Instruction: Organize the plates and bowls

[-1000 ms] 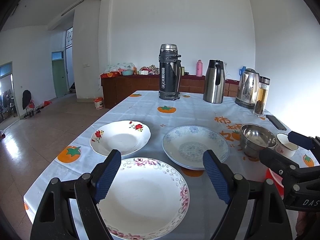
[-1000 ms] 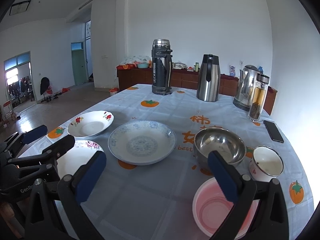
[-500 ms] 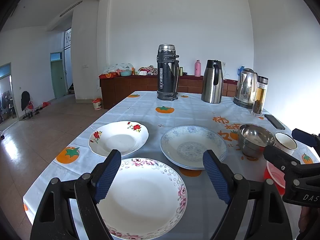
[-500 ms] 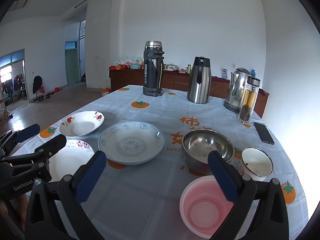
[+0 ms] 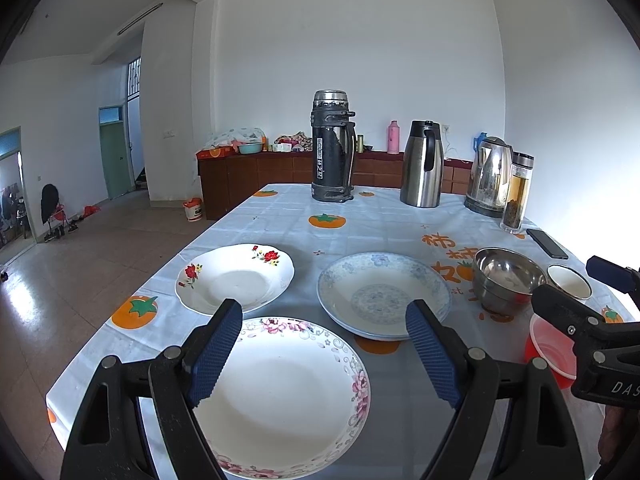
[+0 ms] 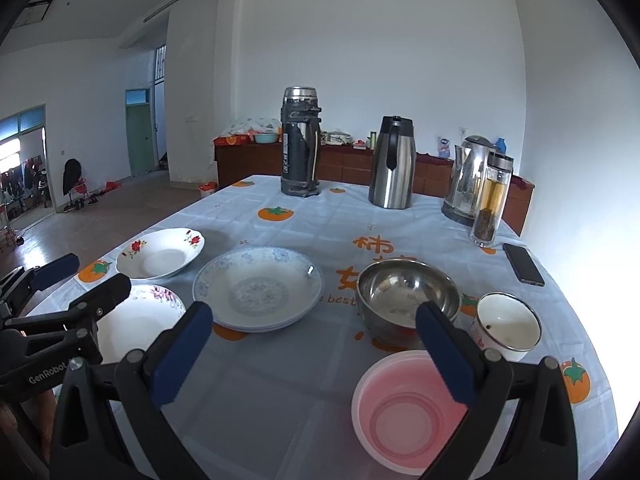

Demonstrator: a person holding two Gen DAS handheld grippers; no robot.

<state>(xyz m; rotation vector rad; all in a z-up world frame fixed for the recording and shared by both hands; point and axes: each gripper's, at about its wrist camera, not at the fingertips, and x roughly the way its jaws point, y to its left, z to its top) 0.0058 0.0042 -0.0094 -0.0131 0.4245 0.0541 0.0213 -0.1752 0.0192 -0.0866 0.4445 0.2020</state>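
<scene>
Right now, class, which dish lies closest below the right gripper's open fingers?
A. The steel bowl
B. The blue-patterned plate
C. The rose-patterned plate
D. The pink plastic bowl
D. In the right wrist view, the pink plastic bowl sits at the table's near edge just below the right gripper, nearer than the steel bowl behind it.
</scene>
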